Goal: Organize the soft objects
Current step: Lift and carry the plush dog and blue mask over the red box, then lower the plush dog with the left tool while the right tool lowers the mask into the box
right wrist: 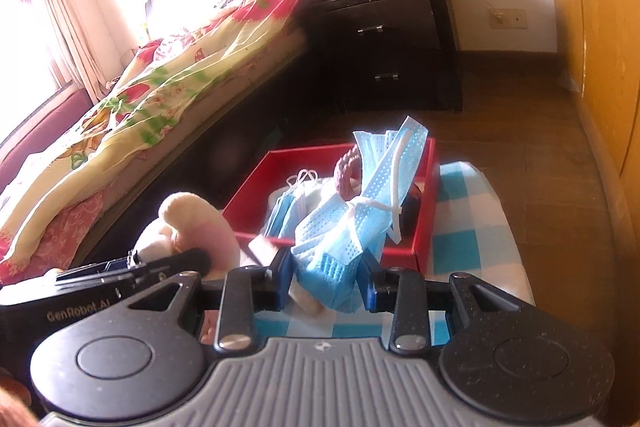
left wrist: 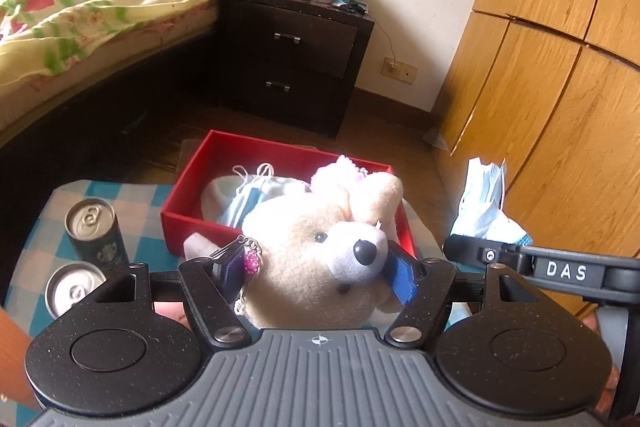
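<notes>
Left gripper [left wrist: 316,269] clamps plush toy [left wrist: 320,247] before red box [left wrist: 192,187]; right gripper [right wrist: 325,283], jaws narrow, pinches blue face masks [right wrist: 352,203] above checkered cloth [right wrist: 472,227].

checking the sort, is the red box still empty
No, the red box already holds blue face masks with white ear loops, plain in the left wrist view.

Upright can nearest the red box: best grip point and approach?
Take the black can across its mid-body, coming in level from the open front-left. It's an upright cylinder; the lid offers no hold, the second can stands close in front, the red box to its right.
</notes>
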Motion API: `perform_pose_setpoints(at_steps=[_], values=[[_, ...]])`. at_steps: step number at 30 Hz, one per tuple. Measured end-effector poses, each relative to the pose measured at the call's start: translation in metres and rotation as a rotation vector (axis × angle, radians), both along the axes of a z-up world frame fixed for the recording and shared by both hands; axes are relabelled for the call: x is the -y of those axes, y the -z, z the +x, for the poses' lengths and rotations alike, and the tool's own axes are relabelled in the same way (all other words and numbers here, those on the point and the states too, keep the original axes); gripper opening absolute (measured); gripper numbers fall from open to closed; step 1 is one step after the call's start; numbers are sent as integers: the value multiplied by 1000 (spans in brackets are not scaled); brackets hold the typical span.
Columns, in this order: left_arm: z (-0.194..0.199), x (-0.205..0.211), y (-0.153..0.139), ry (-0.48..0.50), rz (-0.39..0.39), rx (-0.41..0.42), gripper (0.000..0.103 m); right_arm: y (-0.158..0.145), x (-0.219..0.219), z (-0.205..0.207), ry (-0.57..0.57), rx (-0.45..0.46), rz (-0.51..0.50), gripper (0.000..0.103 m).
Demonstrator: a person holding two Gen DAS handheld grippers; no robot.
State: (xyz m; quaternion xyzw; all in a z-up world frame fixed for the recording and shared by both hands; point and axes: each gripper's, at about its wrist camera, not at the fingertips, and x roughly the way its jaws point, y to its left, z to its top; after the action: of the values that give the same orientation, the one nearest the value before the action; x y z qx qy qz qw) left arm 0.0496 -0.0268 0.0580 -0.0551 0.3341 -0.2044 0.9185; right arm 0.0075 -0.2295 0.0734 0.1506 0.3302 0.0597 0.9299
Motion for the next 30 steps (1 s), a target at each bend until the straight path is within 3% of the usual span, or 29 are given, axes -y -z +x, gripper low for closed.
perform_pose_setpoints(at_steps=[11, 30], values=[[41, 17, 6, -30, 35, 10, 69, 2, 5, 45, 14, 25, -34, 13], [81, 32, 23, -53, 112, 3, 69, 27, 7, 87, 21, 2, -50, 13]])
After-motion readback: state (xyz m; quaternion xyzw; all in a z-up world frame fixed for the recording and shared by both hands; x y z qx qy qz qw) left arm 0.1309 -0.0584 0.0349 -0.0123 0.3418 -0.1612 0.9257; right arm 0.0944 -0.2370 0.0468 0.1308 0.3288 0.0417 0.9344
